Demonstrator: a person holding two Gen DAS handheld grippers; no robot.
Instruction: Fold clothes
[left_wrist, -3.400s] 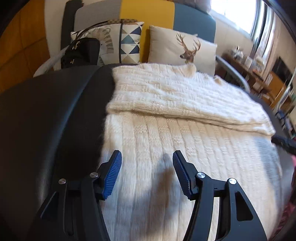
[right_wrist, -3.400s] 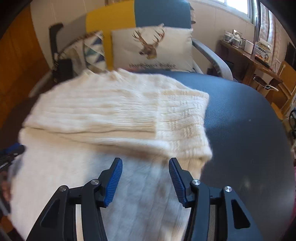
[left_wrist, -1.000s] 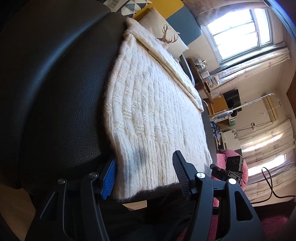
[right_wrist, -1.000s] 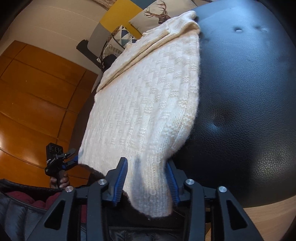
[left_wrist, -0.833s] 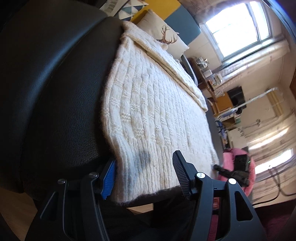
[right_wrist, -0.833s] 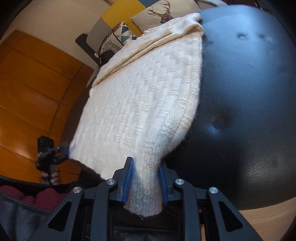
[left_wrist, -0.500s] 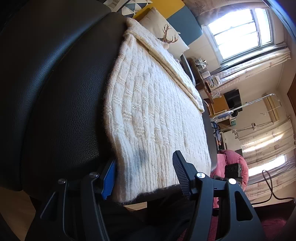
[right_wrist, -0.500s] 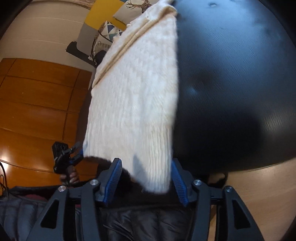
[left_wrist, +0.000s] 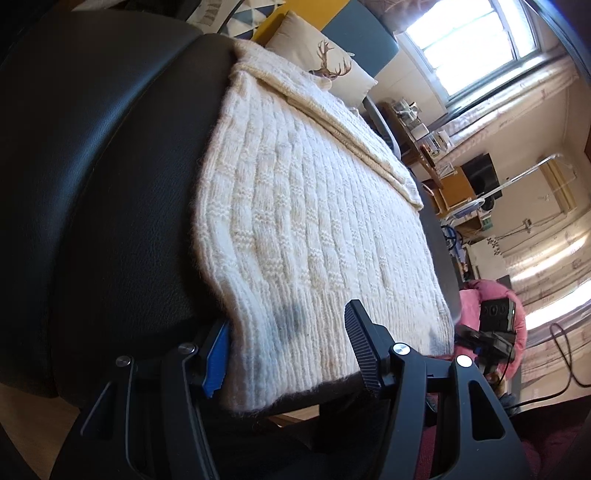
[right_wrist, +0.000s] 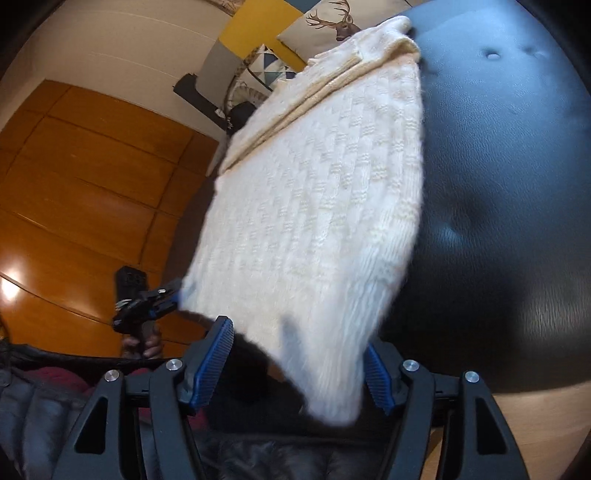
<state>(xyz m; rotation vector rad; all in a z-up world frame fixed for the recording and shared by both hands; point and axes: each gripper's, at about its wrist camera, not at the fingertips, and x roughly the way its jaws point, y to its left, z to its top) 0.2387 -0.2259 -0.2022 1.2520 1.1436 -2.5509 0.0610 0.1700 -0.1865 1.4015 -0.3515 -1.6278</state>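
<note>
A cream knitted sweater (left_wrist: 314, 206) lies flat on a black leather ottoman (left_wrist: 103, 184), its top part folded over at the far end and its hem hanging over the near edge. My left gripper (left_wrist: 288, 321) stands open around the hem's left corner, its pads not squeezing the knit. In the right wrist view the sweater (right_wrist: 325, 206) reaches down between the fingers of my right gripper (right_wrist: 295, 339). That gripper's jaws are opening, with the right hem corner loose between them. The left gripper (right_wrist: 147, 302) also shows there, at the far hem corner, held by a hand (right_wrist: 142, 343).
A deer-print pillow (left_wrist: 325, 70) and a patterned cushion (right_wrist: 269, 62) lean on a yellow and blue sofa behind the ottoman. A black bag (right_wrist: 242, 112) sits beside them. Wooden wall panels (right_wrist: 74, 184) stand on the left, a desk (left_wrist: 417, 129) under the window (left_wrist: 476, 40).
The right gripper pinched the sweater's right hem corner, then spread its jaws, so the corner now hangs loose between them. The left gripper has stayed at the left corner.
</note>
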